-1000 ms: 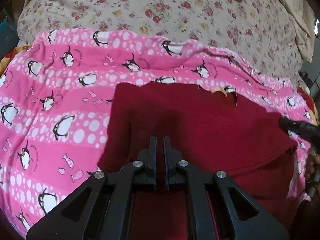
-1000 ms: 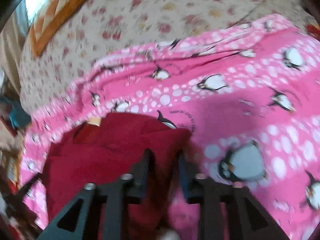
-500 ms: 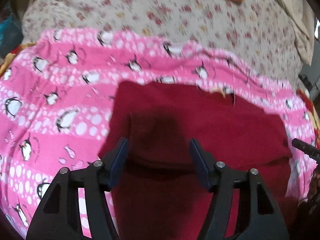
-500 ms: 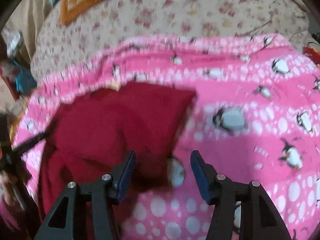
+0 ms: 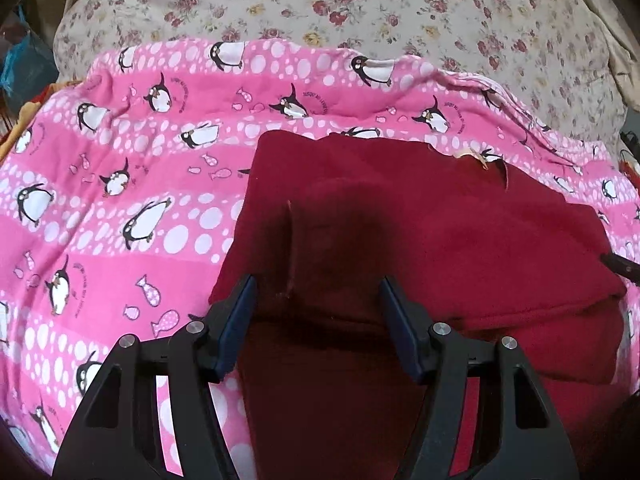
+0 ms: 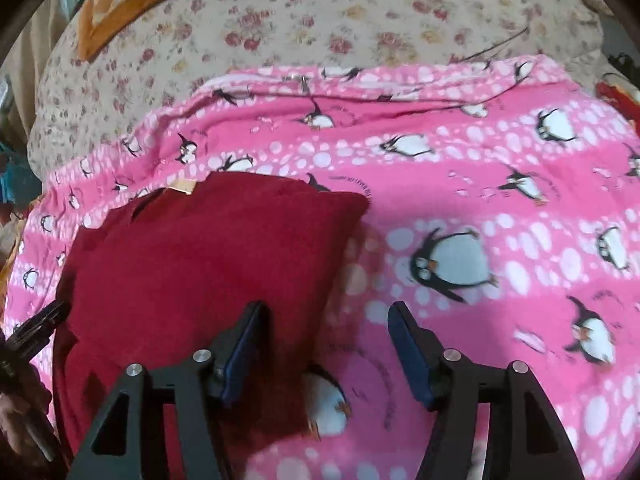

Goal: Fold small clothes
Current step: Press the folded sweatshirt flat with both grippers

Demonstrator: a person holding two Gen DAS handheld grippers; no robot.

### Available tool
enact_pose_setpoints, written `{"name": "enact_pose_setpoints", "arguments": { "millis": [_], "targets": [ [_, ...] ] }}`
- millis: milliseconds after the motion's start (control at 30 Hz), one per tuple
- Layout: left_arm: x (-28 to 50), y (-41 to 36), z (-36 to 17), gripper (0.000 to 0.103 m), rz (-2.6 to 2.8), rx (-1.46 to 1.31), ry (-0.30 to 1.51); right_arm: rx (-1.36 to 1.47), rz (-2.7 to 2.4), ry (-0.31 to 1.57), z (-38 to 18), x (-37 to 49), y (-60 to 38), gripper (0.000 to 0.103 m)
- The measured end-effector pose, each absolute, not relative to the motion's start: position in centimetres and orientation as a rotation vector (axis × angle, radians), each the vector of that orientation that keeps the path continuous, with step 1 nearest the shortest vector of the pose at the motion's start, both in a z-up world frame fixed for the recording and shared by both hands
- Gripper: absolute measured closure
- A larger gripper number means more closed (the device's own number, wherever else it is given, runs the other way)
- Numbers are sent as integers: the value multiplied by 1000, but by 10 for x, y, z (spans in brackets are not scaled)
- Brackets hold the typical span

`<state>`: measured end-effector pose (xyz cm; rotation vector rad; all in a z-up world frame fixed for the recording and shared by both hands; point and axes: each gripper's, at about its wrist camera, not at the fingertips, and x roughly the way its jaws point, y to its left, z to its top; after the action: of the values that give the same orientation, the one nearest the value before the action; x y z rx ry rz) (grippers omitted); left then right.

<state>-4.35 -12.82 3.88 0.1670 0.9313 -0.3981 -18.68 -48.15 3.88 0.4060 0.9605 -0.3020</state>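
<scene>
A dark red garment (image 5: pixel 420 232) lies folded over on a pink penguin-print blanket (image 5: pixel 120 200). Its upper layer ends in a fold edge above a lower layer near me. A small tan label (image 5: pixel 470 155) shows at its far edge. My left gripper (image 5: pixel 316 304) is open and empty, its jaws spread over the garment's near left part. In the right wrist view the garment (image 6: pixel 200 264) lies at the left, and my right gripper (image 6: pixel 326 332) is open and empty above its right edge and the blanket (image 6: pixel 500 200). The left gripper's tip (image 6: pixel 38 326) shows at the far left.
The blanket lies on a floral bedspread (image 5: pixel 360 8). An orange patterned cushion (image 6: pixel 116 4) sits at the back. Cluttered items (image 5: pixel 24 60) lie beyond the bed's left edge. The right gripper's tip (image 5: pixel 620 266) pokes in at the right edge.
Both grippers were shut on the red garment a second ago; they have opened and let it go. It now lies folded on the blanket, and both grippers have drawn back slightly.
</scene>
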Motion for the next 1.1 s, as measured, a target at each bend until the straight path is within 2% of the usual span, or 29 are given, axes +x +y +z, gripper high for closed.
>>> {"name": "enact_pose_setpoints", "arguments": {
  "millis": [100,267,433,733,1100],
  "targets": [
    [-51,-126,42,40,-404,150,929,401,-248,936,50,-198,-469,41],
    [-76,-123,49,40,-418,153,929,274,-232,1033,29,-200,-443,41],
    [-106,-113,55,40,-433,169,917,397,-238,969,45,-223,-451,41],
    [-154,-92,64,40,-449,126,923,422,-152,916,79,-283,-430,41],
    [-204,-77,67,40,-511,129,943,385,-87,1028,44,-335,-400,40]
  ]
}}
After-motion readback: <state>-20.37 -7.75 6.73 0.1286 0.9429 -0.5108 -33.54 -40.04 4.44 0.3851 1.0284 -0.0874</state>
